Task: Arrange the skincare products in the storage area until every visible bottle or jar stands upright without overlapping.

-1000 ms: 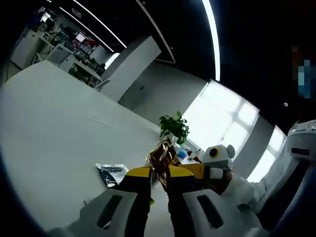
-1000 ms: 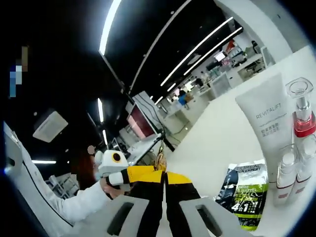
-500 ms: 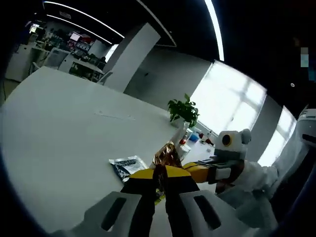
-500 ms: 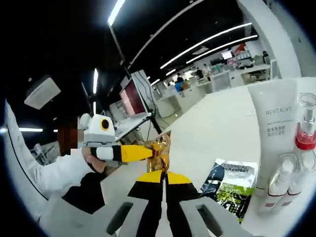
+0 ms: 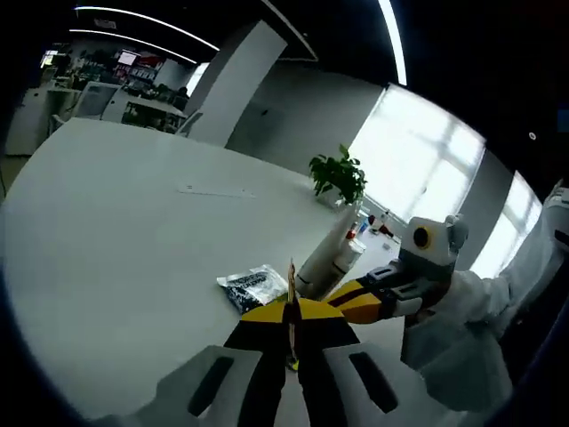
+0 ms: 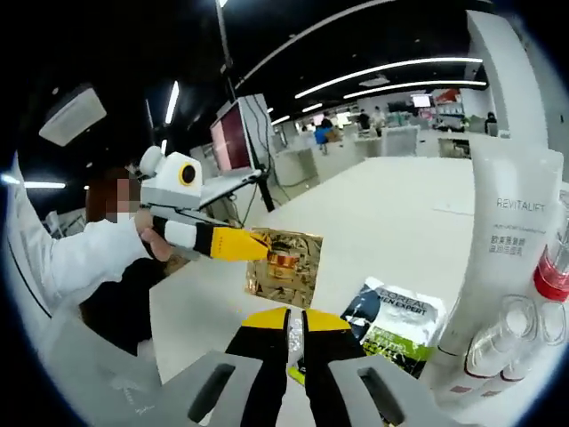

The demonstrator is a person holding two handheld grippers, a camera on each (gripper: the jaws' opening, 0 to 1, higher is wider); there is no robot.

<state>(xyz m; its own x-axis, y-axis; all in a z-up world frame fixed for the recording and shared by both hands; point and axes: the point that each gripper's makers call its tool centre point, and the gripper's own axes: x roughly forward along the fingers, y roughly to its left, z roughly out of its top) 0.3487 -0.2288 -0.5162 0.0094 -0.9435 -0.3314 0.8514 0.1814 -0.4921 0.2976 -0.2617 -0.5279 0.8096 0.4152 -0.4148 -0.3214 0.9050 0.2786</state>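
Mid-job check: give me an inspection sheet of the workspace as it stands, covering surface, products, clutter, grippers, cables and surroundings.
Surface: white table, mostly bare.
Job's things: white Revitalift tube upright; red-collared pump bottle and small clear-capped bottles upright beside it, packed close.
Clutter: green-black sachet lying flat near the tube; gold sachet held off the table.
Grippers: left gripper shut on the gold sachet's edge; right gripper jaws narrowly parted, holding nothing.
Cables: nothing seen.
Surroundings: potted plant at the table's far end, monitor, office desks behind.
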